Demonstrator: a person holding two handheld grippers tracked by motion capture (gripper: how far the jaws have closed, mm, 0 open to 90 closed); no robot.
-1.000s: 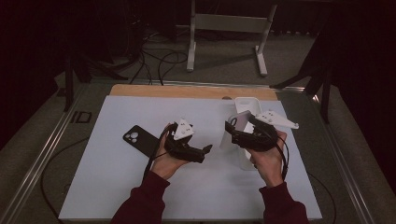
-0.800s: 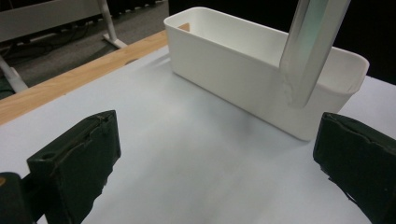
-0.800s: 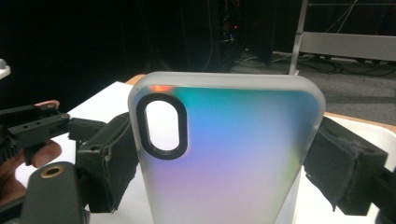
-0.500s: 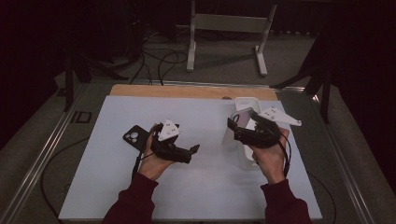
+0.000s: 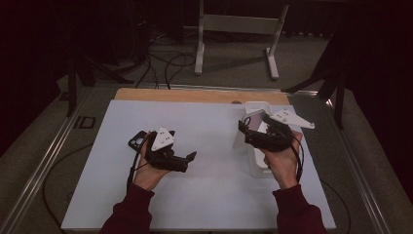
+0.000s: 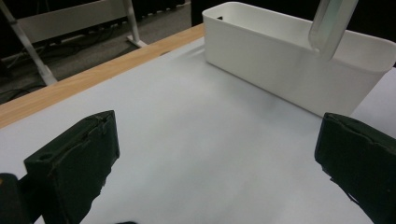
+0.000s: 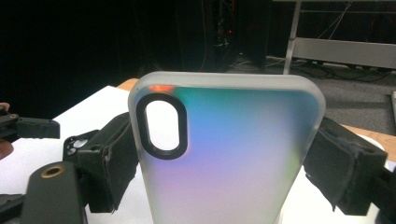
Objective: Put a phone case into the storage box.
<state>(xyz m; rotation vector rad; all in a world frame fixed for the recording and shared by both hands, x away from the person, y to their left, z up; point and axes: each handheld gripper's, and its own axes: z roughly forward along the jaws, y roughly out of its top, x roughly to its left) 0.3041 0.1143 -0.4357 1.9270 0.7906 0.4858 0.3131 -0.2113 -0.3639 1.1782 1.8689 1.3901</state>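
Right claw (image 7: 224, 186) clamped on frosted phone case (image 7: 224, 154), held upright above white bin (image 5: 257, 163). Left claw (image 6: 219, 168) jaws apart, empty, over bench (image 5: 209, 122); dark phone case (image 5: 137, 142) beside it.

No text, label, brand, number or sign can be read in these pictures

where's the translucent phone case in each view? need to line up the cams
High view: right of centre, the phone case stands on edge in the right gripper, above the white bin.
Left gripper view: top right corner, just one rounded end of the case, hanging over the bin.
Right gripper view: centre, the case upright, clamped between the two black pads, camera cutout at upper left.
Shared landmark: the table's wooden edge.
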